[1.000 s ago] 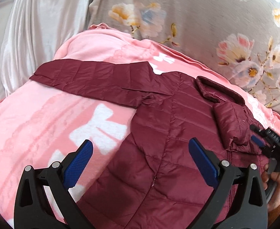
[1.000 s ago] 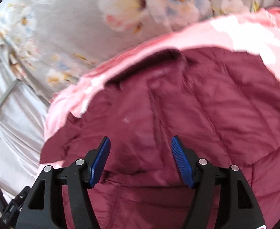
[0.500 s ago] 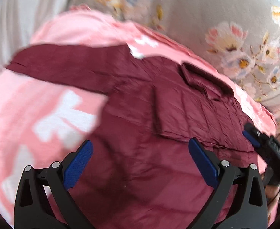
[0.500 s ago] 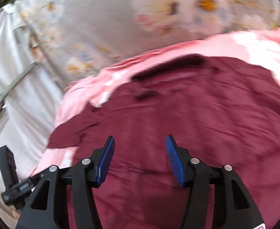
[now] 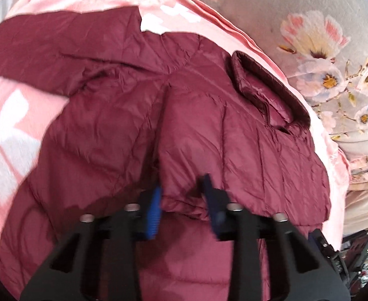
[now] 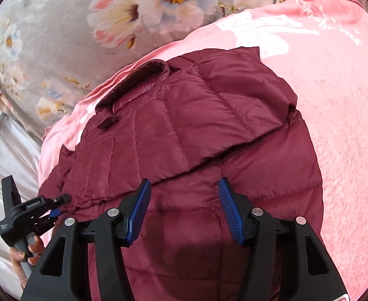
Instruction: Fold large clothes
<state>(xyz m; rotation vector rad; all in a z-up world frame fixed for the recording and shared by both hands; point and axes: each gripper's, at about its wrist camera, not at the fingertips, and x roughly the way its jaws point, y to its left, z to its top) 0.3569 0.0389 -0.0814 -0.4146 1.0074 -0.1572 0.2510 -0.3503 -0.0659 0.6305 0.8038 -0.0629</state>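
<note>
A maroon puffer jacket (image 5: pixel 234 138) lies spread on a pink blanket (image 5: pixel 11 125), collar (image 5: pixel 266 85) toward the floral sheet. One sleeve (image 6: pixel 196 125) is folded flat across the chest; the other sleeve (image 5: pixel 58 50) stretches out to the left. My left gripper (image 5: pixel 182 205) is low on the jacket, jaws closing, with the cuff of the folded sleeve pinched between its blue pads (image 5: pixel 153 213). The right wrist view shows the left gripper (image 6: pixel 61 204) at that cuff. My right gripper (image 6: pixel 184 200) stands open over the jacket's body (image 6: pixel 209 225), just below the folded sleeve's edge, holding nothing.
A grey floral sheet (image 6: pixel 83 25) borders the blanket (image 6: pixel 334 100) beyond the collar. Shiny grey cloth (image 6: pixel 3 150) lies at the left, where a person's hand (image 6: pixel 21 258) holds the left gripper's handle. Bare pink blanket stretches to the jacket's right.
My left gripper moved in and down toward the jacket and went from wide open to closed around the sleeve cuff. The bunched sleeve now lies flat across the chest. The right gripper drew back.
</note>
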